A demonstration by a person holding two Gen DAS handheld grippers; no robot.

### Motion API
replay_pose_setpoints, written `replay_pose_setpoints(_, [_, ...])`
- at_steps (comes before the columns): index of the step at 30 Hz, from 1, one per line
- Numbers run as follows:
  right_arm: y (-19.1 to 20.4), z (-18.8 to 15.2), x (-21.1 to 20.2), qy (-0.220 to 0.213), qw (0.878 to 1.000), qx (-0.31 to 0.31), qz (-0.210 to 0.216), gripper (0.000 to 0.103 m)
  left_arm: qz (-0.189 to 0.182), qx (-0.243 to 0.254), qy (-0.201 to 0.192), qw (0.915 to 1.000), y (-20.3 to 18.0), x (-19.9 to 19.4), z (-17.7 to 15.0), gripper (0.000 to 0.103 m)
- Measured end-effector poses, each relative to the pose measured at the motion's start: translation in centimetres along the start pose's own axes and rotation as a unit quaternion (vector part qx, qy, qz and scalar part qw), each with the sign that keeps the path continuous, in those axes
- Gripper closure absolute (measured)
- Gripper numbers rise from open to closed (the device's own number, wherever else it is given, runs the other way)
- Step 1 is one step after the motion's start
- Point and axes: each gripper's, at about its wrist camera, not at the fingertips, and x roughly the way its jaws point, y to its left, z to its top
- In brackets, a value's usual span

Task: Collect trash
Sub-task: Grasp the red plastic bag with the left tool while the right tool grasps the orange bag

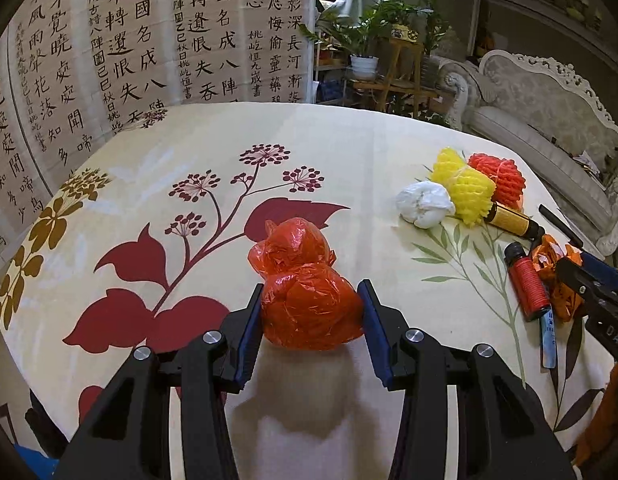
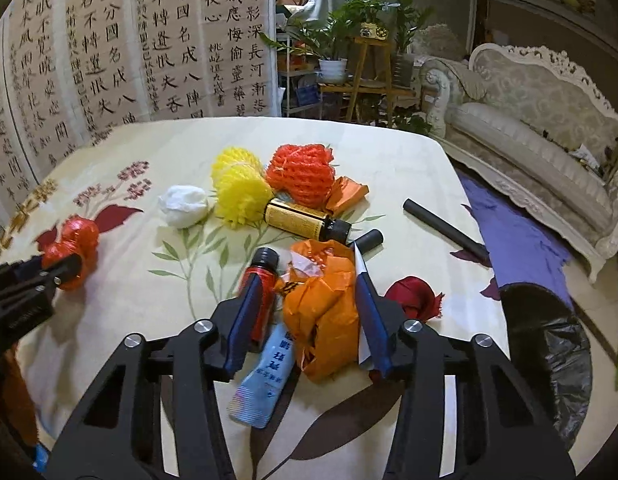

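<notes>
1. red plastic bag wad [image 1: 309, 296] sitting right between the blue pads of the left claw [image 1: 312, 322], roughly centred, both pads touching its sides. about half open, so squeezed onto the wad. still looks to be resting on the counter [image 1: 189, 216] judging by the shadow under it, not clearly lifted.
2. orange paper wad [image 2: 321, 312] between the fingers of the right claw [image 2: 309, 324]. right pad against its side, left pad closer to the red bottle [image 2: 261, 296] just beside it. can't tell if the left pad actually presses the paper, so not calling that grip firm.
3. blue tube [image 2: 263, 376] poking out underneath the orange wad, toward the camera. probably gets dragged along unless the lift is clean.
4. for doing it well: keep pressure gentle on both, since crumpled stuff squashes and slips. shift the right claw a touch so the bottle stays out, then lift straight up.
5. black bin bag [image 2: 549, 344] open at the counter's right edge, near the right claw, likely the drop spot.
6. further back: white wad [image 2: 183, 205], yellow foam net [image 2: 239, 188], red foam net [image 2: 301, 176], amber bottle [image 2: 305, 222], dark red wad [image 2: 414, 297], black stick [image 2: 445, 224]. all waiting.
</notes>
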Motion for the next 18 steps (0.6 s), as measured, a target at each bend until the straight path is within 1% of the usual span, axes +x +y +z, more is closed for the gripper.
replay_pose_setpoints(6, [0.09, -0.18, 0.77, 0.004, 1.000, -0.012, -0.016, 0.058, -0.011, -0.004, 0.004, 0.9999, -0.18, 0.29, -0.13, 0.057])
replay_pose_setpoints(7, [0.05, -0.18, 0.87, 0.005, 1.000, -0.013, -0.018, 0.060, -0.012, -0.004, 0.005, 0.9999, -0.24, 0.35, -0.16, 0.057])
replay_pose_setpoints(8, [0.01, -0.20, 0.97, 0.005, 1.000, -0.014, -0.019, 0.066, -0.013, -0.003, 0.006, 0.9999, -0.31, 0.41, -0.22, 0.057])
replay_pose_setpoints(9, [-0.08, -0.21, 1.05, 0.004, 1.000, -0.014, -0.019, 0.067, -0.014, -0.003, 0.007, 0.9999, -0.37, 0.48, -0.25, 0.057])
replay_pose_setpoints(15, [-0.23, -0.13, 0.84, -0.005, 1.000, -0.007, -0.015, 0.068, -0.016, -0.003, 0.007, 0.9998, -0.58, 0.52, -0.20, 0.057])
replay_pose_setpoints(18, [-0.67, 0.05, 0.23, -0.012, 1.000, 0.010, 0.000, 0.069, -0.016, -0.002, 0.002, 0.9999, -0.64, 0.29, -0.12, 0.057])
